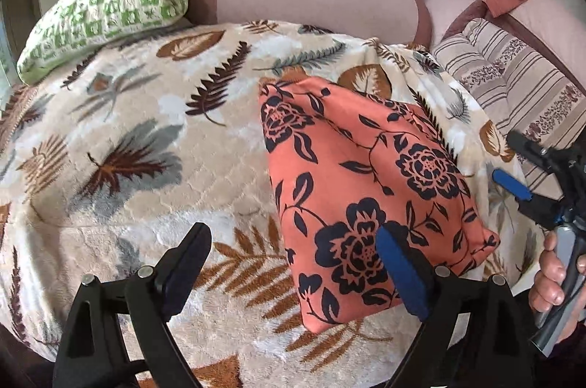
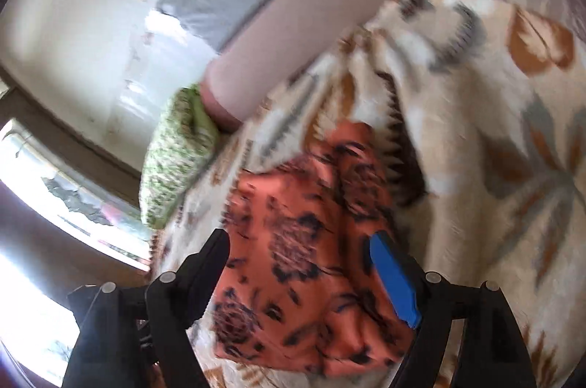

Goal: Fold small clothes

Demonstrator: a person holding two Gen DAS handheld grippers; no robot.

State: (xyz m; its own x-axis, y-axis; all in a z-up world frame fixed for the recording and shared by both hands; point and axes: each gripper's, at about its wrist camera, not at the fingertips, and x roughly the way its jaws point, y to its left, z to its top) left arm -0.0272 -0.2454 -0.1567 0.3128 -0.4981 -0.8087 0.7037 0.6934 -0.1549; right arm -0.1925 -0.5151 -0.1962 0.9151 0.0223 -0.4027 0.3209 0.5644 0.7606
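smooth matt printed cloth garment (image 1: pixel 366 175) on a plush, quilted fleece blanket (image 1: pixel 146 146); beyond the blanket, nubbly knitted pillow (image 1: pixel 110 7).

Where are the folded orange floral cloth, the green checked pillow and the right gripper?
orange floral cloth (image 1: pixel 366 175): left wrist view, middle of its top face.
green checked pillow (image 1: pixel 110 7): left wrist view, centre of its patterned side.
right gripper (image 2: pixel 296 274): right wrist view, midway between its open fingertips.
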